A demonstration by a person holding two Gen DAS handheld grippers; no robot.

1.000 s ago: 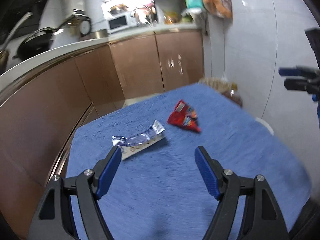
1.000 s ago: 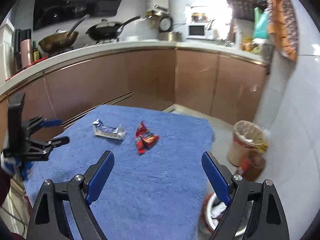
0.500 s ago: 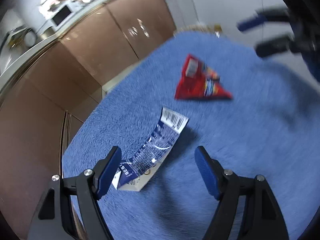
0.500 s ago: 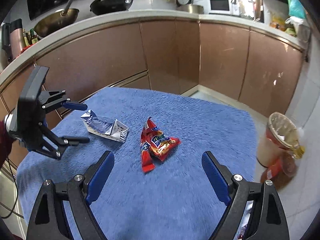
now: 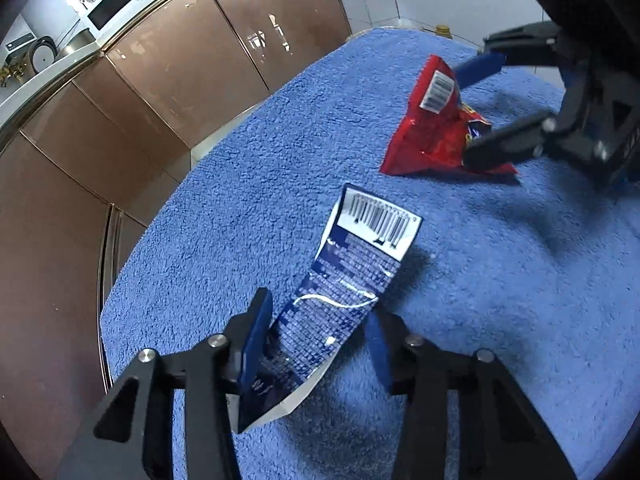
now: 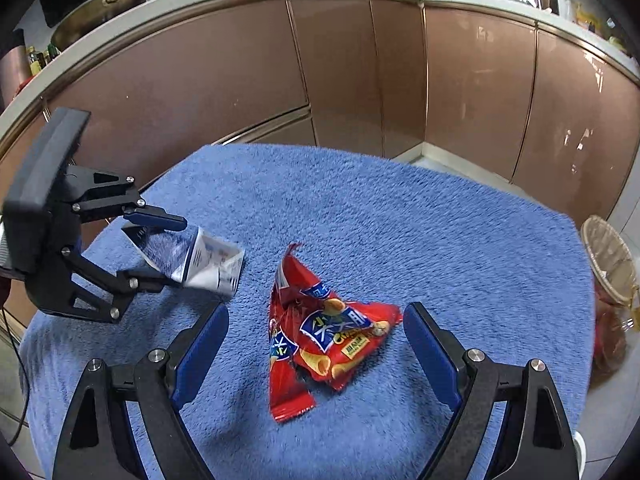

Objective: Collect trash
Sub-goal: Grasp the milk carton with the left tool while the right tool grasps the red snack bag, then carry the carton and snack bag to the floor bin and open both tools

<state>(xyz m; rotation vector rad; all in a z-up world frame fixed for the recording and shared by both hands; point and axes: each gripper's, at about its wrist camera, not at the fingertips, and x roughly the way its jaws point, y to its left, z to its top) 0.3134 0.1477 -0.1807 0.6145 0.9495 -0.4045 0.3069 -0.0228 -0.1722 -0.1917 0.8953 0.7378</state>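
My left claw (image 5: 316,344) sits low over the blue towel-covered desk (image 5: 248,208), its jaws just closing around the near end of the blue-and-white wrapper (image 5: 352,276); whether the pads already press it I cannot tell from either view. The left wrist view alone gives the wrapper's barcode end lying flat toward the red snack bag (image 5: 436,132). The right wrist view shows the same wrapper (image 6: 200,258) folded and lifted at one edge between the left claw's fingers (image 6: 154,216). My right claw (image 6: 316,344) hangs wide apart, straddling the red bag (image 6: 324,332) without touching it. Only this view shows the wicker waste basket (image 6: 608,256) past the desk's right edge.
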